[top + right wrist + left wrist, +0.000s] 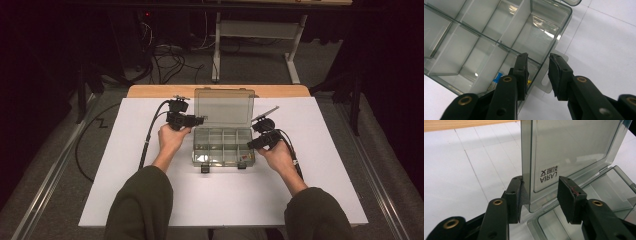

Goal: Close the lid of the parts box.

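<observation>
1. Sleeves (142,205) and forearms of the person working my rig come in at the bottom of the high view, nearest the camera, one on each side of the box.
2. White board (220,200): my work surface, matte, ruled in faint squares. It lies on a wooden tabletop (150,91) whose far strip shows beyond it.
3. Clear plastic compartment box (223,146): mid-board, lid (223,107) standing upright at the far side, two latches (205,168) at the near rim. A small blue piece (498,77) and a yellow one lie in a corner compartment.
4. Left gripper (199,120): at the lid's left edge. In the left gripper view (540,195) I see the jaws part open with the lid's lower corner between them; one pad is at or against the edge, the other stands clear. No grip.
5. Right gripper (252,144): at the box's right end. In the right gripper view (538,72) the jaws are part open astride the corner wall and a tab there, and I cannot tell whether either pad touches.
6. Room: dark, grey floor, cables (167,57), a white table frame (260,30) behind.
7. Open room: bare board in front of the box and out to both side edges.
</observation>
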`<state>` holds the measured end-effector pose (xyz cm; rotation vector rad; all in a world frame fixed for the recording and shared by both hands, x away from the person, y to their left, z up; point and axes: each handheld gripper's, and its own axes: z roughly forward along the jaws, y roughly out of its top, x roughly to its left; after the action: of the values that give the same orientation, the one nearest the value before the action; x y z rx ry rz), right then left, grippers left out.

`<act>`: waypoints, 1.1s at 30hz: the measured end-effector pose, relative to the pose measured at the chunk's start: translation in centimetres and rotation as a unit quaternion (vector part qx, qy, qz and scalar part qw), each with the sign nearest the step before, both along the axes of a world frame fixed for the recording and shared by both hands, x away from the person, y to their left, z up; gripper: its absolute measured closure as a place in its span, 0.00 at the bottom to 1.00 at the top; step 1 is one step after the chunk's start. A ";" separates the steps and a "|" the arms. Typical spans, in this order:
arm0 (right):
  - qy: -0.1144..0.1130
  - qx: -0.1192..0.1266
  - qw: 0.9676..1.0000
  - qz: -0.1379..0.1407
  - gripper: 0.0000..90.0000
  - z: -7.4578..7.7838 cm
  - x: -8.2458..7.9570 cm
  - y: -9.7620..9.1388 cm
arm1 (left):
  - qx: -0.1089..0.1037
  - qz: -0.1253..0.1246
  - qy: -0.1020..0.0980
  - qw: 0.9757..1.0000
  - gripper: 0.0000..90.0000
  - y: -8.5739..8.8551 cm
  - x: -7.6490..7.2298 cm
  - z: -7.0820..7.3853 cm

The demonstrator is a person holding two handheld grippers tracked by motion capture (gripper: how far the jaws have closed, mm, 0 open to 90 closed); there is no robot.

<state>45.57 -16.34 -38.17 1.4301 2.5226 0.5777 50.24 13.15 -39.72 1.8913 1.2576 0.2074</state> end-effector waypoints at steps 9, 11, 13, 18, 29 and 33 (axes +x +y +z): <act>-0.001 -0.005 1.000 0.001 0.79 0.0 0.0 0.1 | 0.004 -0.004 -0.010 1.000 0.65 0.1 -0.5 0.2; -0.001 -0.004 1.000 0.000 0.79 0.0 0.0 0.1 | 0.001 -0.007 -0.014 1.000 0.65 0.1 -0.6 0.3; -0.002 -0.005 1.000 0.000 0.79 0.0 -0.1 0.1 | 0.003 -0.010 -0.020 1.000 0.65 0.0 -0.8 0.5; -0.003 -0.001 1.000 -0.001 0.79 0.0 -0.1 0.1 | -0.190 0.169 -0.059 0.965 0.64 -3.9 -0.7 0.3; -0.010 0.001 1.000 -0.002 0.79 -0.1 -0.3 0.0 | -0.190 0.175 -0.082 0.963 0.59 -4.8 -1.5 0.5; -0.014 0.000 1.000 -0.001 0.79 -0.2 -0.3 0.0 | -0.179 0.171 -0.090 0.965 0.59 -5.0 -1.8 0.4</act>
<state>45.24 -16.29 -38.33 1.4161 2.4994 0.5933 48.41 8.19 -39.28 1.3142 1.3848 0.3031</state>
